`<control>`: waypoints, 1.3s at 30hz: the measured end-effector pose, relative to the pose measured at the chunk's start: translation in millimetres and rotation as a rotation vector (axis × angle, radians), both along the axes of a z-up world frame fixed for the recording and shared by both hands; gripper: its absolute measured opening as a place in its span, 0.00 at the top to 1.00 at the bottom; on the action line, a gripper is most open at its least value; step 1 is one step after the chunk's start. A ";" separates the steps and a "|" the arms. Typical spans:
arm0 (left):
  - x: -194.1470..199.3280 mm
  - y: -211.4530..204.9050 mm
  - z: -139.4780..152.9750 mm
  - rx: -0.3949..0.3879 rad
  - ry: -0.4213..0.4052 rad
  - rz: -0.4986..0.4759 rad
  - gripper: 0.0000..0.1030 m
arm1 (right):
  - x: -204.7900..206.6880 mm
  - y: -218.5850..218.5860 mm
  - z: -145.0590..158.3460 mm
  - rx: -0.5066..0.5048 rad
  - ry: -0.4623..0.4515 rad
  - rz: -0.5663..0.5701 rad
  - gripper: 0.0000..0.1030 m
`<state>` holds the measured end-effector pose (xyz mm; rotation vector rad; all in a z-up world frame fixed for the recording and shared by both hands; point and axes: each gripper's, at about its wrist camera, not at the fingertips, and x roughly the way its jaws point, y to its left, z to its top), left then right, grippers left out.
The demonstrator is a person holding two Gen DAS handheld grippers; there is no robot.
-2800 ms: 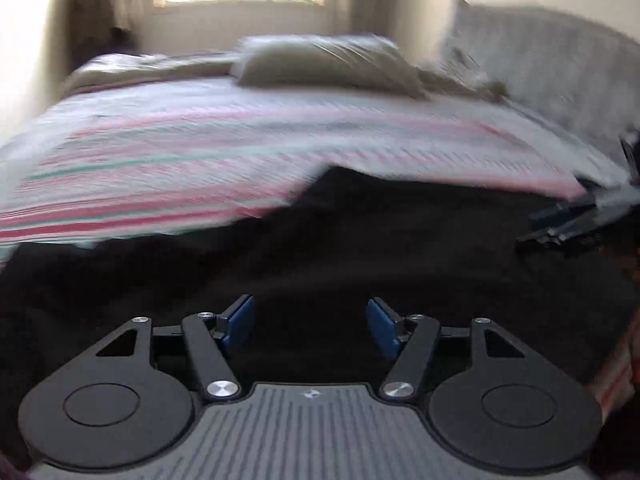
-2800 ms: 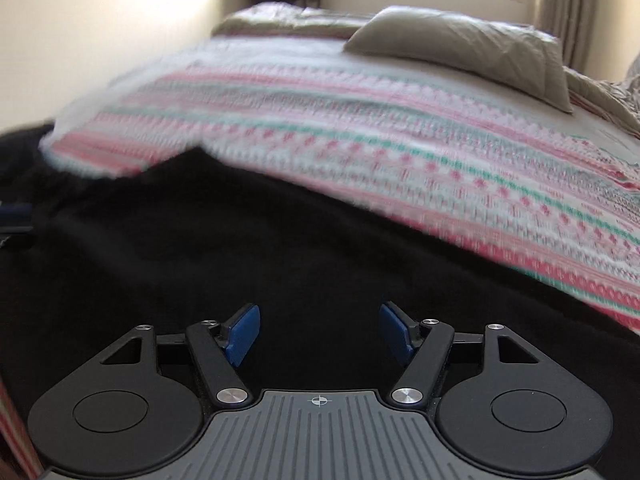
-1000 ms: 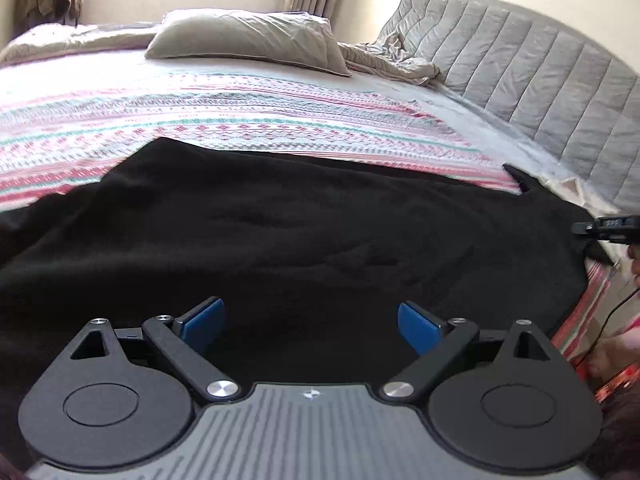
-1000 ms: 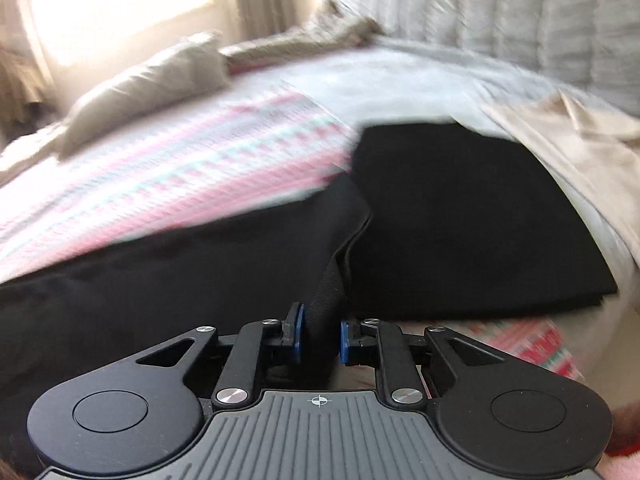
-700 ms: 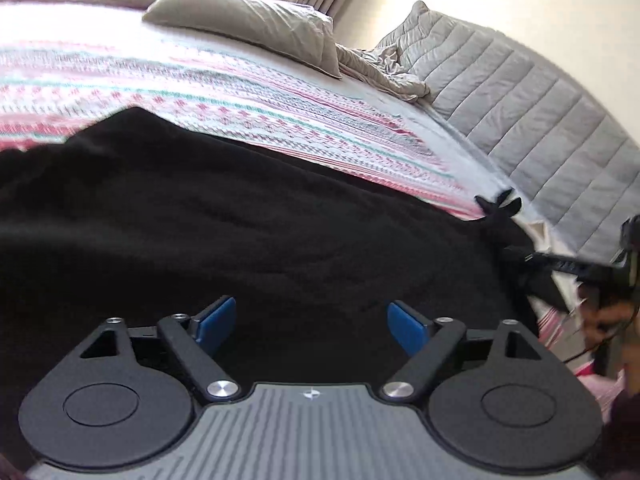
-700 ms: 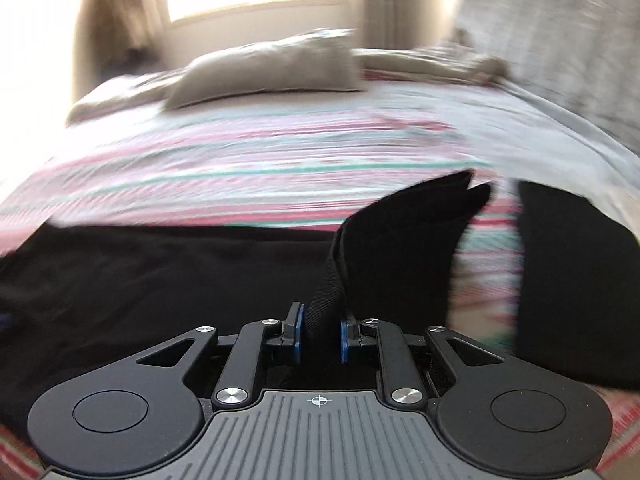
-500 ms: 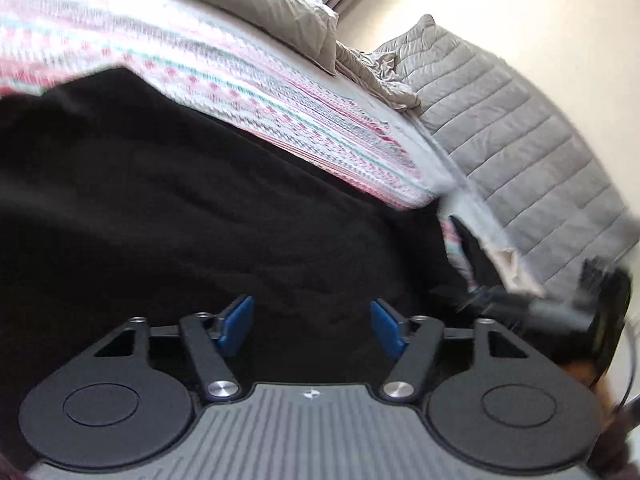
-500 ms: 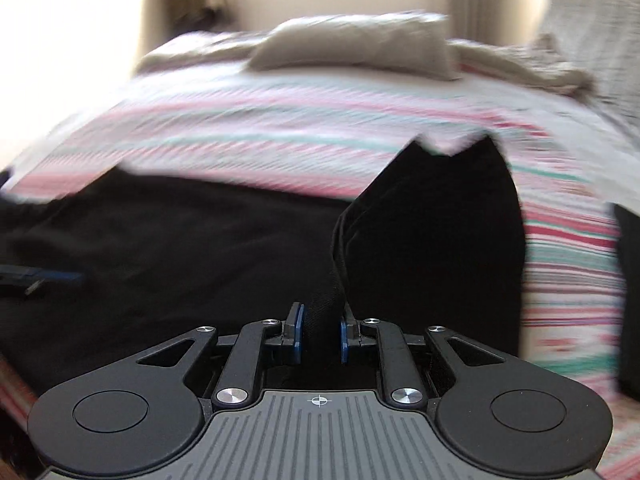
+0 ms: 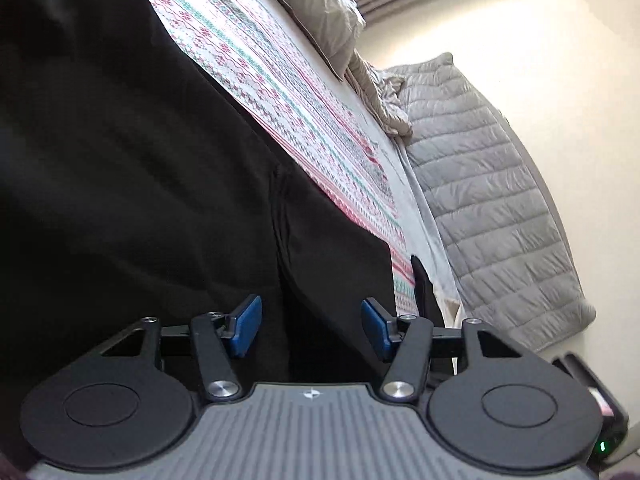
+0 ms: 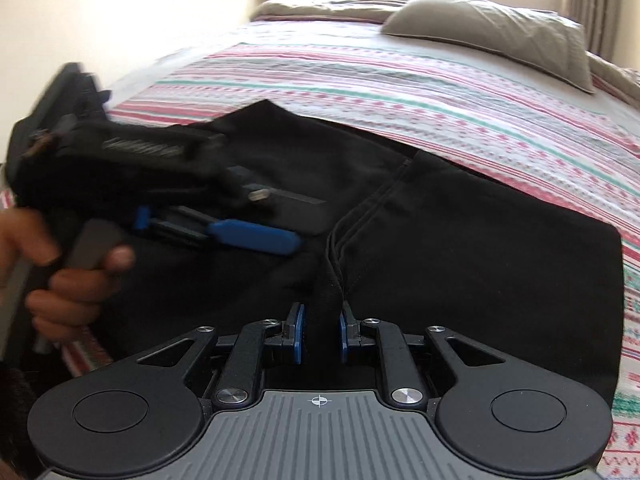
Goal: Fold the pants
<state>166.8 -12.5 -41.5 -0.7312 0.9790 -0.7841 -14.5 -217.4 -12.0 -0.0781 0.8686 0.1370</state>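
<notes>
Since the earlier frames, one end of the black cotton pants [image 10: 460, 240] has been carried across by the right gripper [image 10: 320, 334] and laid over the other part, so a doubled layer is now seen on the striped pink-and-green bedspread [image 10: 400, 80]. A thick fold of the black cloth is pinched between the blue pads of the right gripper, which are nearly closed around it. The left gripper [image 9: 312, 326] is held low over the pants [image 9: 140, 160], its fingers standing wide apart with nothing gripped; in the right view it is seen [image 10: 224, 232] close by, held in the person's left hand [image 10: 68, 276].

The fold is judged to be only half settled. If the cloth is released before the upper layer is aligned, a crooked edge may be left near the seam. If the left gripper is closed too deep, both layers could be caught together and the fold pulled out of shape. A grey pillow [image 10: 492, 36] lies well apart, at the far end.
</notes>
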 end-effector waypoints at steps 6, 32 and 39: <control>1.5 -13.0 6.7 0.070 -0.054 0.035 0.53 | -2.7 7.9 -1.1 0.051 0.014 0.046 0.83; -10.6 77.7 47.6 0.593 -0.286 0.252 0.96 | 9.0 -21.1 -3.5 -0.015 0.058 -0.123 0.33; -20.7 129.4 58.5 0.720 -0.312 0.367 0.96 | 21.1 -0.5 -4.6 -0.051 0.050 -0.077 0.31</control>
